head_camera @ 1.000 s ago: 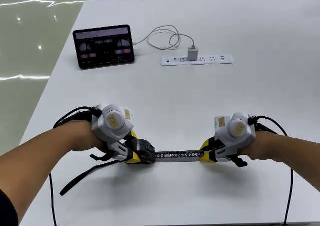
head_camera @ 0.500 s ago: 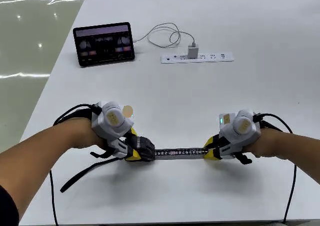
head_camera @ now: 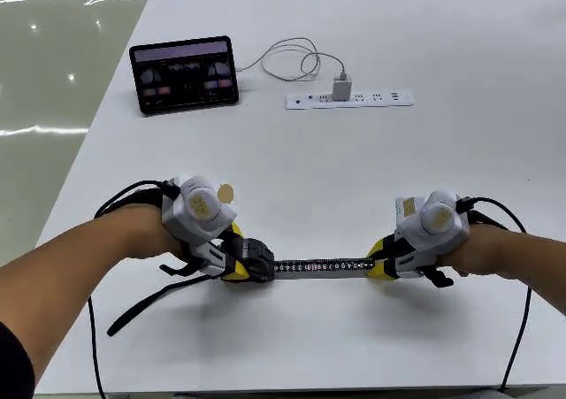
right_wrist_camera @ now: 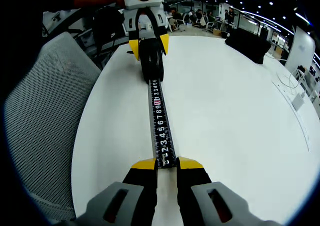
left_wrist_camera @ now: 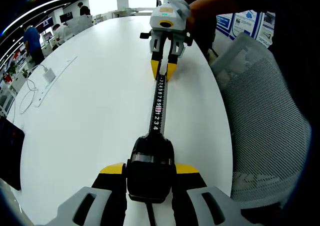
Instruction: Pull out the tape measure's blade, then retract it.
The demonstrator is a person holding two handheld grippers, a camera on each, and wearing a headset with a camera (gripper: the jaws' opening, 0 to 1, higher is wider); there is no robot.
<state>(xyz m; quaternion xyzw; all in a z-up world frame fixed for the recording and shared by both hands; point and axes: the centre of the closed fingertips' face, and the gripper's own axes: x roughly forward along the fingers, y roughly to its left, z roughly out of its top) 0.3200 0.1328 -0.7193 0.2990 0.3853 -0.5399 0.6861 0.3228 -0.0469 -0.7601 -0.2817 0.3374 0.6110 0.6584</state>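
Compact black tape measure case [head_camera: 255, 259], rounded, near the front edge of a white table [head_camera: 354, 169], clamped between the yellow-tipped jaws of the left gripper [head_camera: 235, 262]. Dark blade [head_camera: 320, 265] with pale numerals and one red mark, pulled partway out, stretched straight and level from the case toward the right. Resting on the tabletop or just over it, hard to tell which. Far end pinched in the closed jaws of the right gripper [head_camera: 378, 267].

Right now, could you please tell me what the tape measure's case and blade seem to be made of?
Case: matte black, moulded look with soft sheen, probably plastic, perhaps rubber-coated. Blade: thin, flat, dark strip with printed white numerals, probably coated steel; the look leaves it open.
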